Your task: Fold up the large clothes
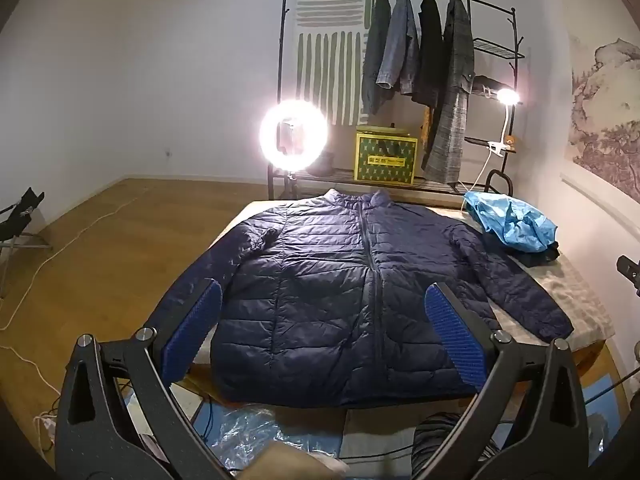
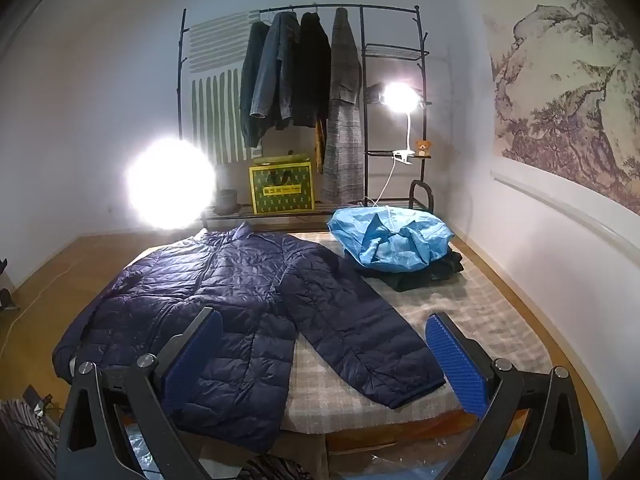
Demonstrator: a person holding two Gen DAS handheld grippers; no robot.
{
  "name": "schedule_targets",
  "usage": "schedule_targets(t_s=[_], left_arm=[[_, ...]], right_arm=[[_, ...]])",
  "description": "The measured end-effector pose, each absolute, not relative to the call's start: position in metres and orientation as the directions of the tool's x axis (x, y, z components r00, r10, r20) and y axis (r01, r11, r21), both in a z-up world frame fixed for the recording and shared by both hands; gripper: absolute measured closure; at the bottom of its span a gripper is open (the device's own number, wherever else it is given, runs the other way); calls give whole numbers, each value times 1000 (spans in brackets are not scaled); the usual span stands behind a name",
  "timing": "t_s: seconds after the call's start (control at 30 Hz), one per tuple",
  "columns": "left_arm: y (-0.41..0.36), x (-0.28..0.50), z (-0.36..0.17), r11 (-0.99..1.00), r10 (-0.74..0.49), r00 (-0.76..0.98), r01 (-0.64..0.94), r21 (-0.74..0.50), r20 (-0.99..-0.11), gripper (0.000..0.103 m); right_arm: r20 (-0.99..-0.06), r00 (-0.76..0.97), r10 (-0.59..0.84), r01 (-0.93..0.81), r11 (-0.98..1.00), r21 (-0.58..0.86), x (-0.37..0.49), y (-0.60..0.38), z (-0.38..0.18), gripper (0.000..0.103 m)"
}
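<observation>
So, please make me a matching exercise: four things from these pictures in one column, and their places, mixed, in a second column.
Things:
1. jacket
2. blue bag
3. yellow box
4. coats

Places:
A. hanging on the rack
B. on the rack's bottom shelf
C. spread flat on the table
D. on dark clothes at the table's far right corner

Pairs: 1-C, 2-D, 3-B, 4-A

Both fisheye views look forward from above the near edge of the bench (image 1: pixel 580 280), slightly downward, toward the clothes rack (image 1: pixel 400 80) on the far wall. The left wrist view sits over the jacket (image 1: pixel 340 280); the right wrist view stands further right. Both share jacket, blue bundle (image 2: pixel 392 240) and rack.
</observation>
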State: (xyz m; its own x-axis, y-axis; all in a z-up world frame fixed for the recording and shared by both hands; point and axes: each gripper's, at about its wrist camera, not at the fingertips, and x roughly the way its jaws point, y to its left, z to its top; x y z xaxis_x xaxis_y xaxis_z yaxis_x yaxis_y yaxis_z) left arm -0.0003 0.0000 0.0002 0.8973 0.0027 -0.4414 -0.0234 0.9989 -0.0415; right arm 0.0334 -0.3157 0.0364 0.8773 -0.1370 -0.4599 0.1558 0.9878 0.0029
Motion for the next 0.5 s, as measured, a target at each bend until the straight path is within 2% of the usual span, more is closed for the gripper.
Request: schedule_targets(t_s=[0.5], left_arm=[[0,-3,5,998,15,904,-40,-50,-427,0]], right_arm=[[-458,878,-138,148,989,-13,34,-310,37,0]])
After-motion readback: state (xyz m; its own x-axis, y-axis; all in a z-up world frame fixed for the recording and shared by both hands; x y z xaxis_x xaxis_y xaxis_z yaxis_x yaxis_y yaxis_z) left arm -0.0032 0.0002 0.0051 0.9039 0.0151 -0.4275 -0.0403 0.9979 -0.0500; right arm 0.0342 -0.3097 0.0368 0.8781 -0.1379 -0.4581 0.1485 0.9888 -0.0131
